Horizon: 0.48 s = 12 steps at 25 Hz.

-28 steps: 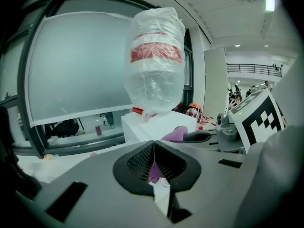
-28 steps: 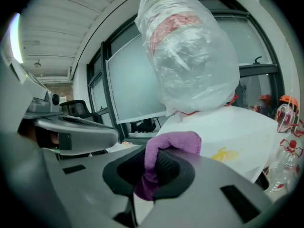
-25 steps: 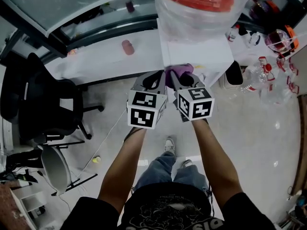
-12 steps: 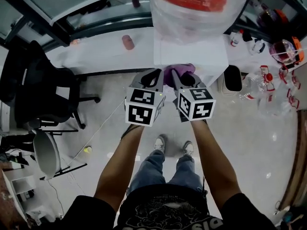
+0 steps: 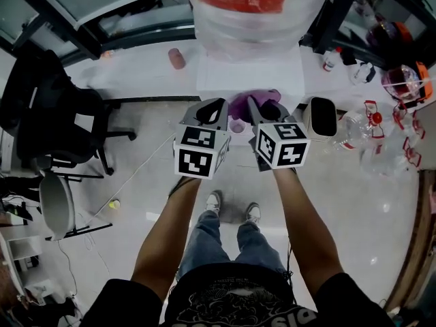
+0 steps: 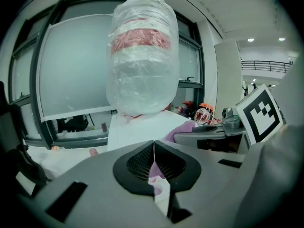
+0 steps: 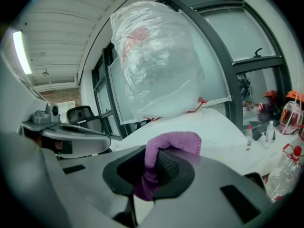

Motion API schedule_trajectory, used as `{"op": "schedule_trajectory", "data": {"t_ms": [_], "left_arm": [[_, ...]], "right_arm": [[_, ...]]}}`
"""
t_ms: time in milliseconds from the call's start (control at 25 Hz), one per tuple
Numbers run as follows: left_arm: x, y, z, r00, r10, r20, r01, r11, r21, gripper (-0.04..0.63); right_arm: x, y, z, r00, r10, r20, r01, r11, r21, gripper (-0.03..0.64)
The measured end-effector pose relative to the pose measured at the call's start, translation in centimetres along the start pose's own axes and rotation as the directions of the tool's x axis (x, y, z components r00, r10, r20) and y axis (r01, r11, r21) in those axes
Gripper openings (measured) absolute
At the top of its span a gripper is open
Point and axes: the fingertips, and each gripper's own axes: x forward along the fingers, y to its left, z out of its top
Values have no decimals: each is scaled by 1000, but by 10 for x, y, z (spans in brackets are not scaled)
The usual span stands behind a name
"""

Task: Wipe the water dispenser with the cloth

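Pale floor [image 5: 354, 203] and a white worktop [image 5: 136, 77] surround the water dispenser [image 5: 248, 73], its white top under a plastic-wrapped bottle [image 5: 248, 5]. Right gripper [image 5: 262, 109] has its jaws clamped on the purple cloth [image 5: 245, 104]; left gripper [image 5: 214, 111] has its jaws closed on nothing. Over the last second the cloth has slid off the top's near edge to just below it, so wiping seems to be moving onto the front face

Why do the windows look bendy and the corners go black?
Right gripper view: the wide-angle lens bows the window frame, a ceiling light glares at left, the purple cloth looms large. Left gripper view: same bending, black corners. Head view: dim, curved edges, the bagged water bottle cut off at the top.
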Motion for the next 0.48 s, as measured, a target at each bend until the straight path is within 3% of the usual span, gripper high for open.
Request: {"op": "schedule_trajectory", "data": {"t_ms": [480], "left_arm": [[12,-39,9,999,38,3,-38,999,0,28]], "right_arm": [[-38,-62,1,1000,-17,12,17,1000,-2,41]]}}
